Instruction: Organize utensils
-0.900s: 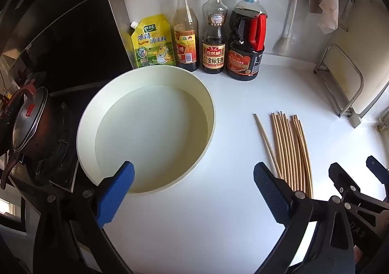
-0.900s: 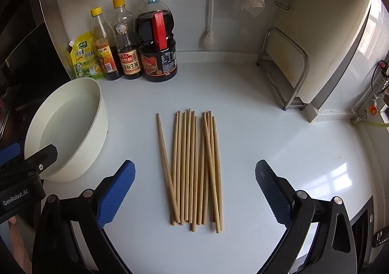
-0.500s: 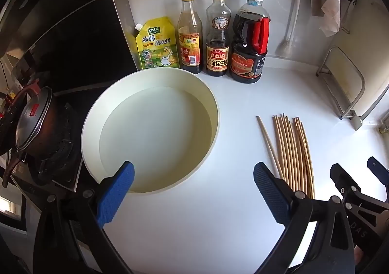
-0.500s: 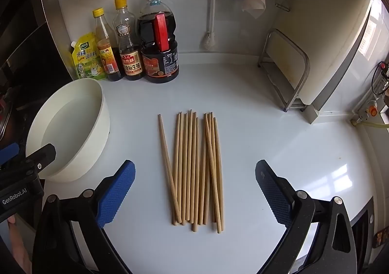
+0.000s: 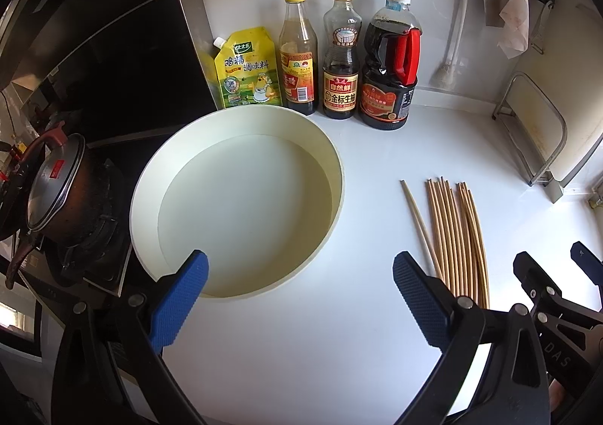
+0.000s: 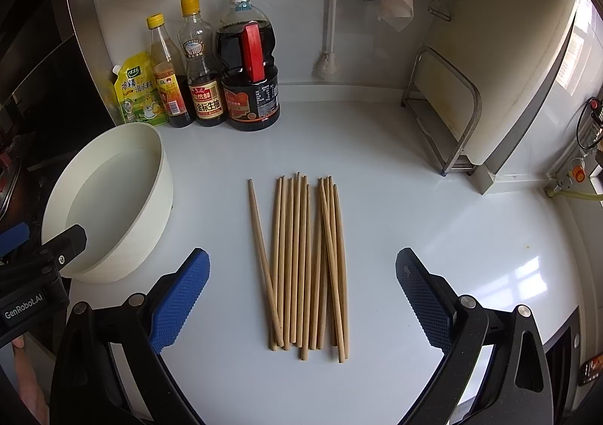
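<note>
Several wooden chopsticks (image 6: 305, 263) lie side by side on the white counter, one slanting off at the left of the bundle. My right gripper (image 6: 301, 297) hovers over their near ends, open, nothing between its blue pads. A cream round basin (image 5: 241, 199) holding water sits to the left; in the right wrist view the basin (image 6: 113, 199) is at the left edge. My left gripper (image 5: 299, 293) hangs open above the basin's near rim and the bare counter. The chopsticks (image 5: 452, 233) show at right in the left wrist view, beside the right gripper's black frame (image 5: 546, 285).
Three sauce bottles (image 5: 339, 55) and a yellow seasoning pouch (image 5: 247, 71) stand along the back wall. A dark kettle (image 5: 52, 191) sits on the stove at left. A metal rack (image 6: 444, 112) with a cutting board stands at back right. A brush and cloths hang on the wall.
Both views have shifted slightly: the basin, bottles and chopsticks sit a little further right and lower in frame. Both grippers stay wide open; nothing on the counter has moved.
</note>
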{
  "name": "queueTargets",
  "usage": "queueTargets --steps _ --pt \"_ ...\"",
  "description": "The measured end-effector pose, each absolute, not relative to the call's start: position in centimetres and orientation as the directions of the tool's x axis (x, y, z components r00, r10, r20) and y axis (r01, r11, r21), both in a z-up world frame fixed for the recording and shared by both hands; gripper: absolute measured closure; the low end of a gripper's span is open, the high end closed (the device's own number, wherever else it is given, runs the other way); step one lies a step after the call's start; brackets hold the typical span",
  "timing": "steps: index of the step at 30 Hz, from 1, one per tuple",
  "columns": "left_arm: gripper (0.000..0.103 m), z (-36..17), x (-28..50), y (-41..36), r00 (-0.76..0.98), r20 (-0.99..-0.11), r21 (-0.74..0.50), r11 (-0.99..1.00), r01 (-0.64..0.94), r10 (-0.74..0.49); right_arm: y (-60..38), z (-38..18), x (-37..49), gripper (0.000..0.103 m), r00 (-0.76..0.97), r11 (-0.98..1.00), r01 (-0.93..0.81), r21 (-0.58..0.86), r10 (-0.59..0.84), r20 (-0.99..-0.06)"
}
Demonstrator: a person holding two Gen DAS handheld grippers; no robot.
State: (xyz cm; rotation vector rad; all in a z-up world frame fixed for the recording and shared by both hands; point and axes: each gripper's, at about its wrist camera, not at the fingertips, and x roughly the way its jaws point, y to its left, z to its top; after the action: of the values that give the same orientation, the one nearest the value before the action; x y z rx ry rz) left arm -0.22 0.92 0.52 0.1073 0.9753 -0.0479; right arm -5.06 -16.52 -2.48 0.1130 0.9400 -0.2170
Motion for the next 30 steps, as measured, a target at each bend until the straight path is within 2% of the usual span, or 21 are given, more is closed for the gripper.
queueTargets --steps 30 --pt "0.006 0.54 -0.37 1.12 0.561 -0.828 0.072 0.994 0.088 0.011 -16.53 -2.22 -4.89 0.008 0.574 0.971 0.238 0.007 -0.135 -0.807"
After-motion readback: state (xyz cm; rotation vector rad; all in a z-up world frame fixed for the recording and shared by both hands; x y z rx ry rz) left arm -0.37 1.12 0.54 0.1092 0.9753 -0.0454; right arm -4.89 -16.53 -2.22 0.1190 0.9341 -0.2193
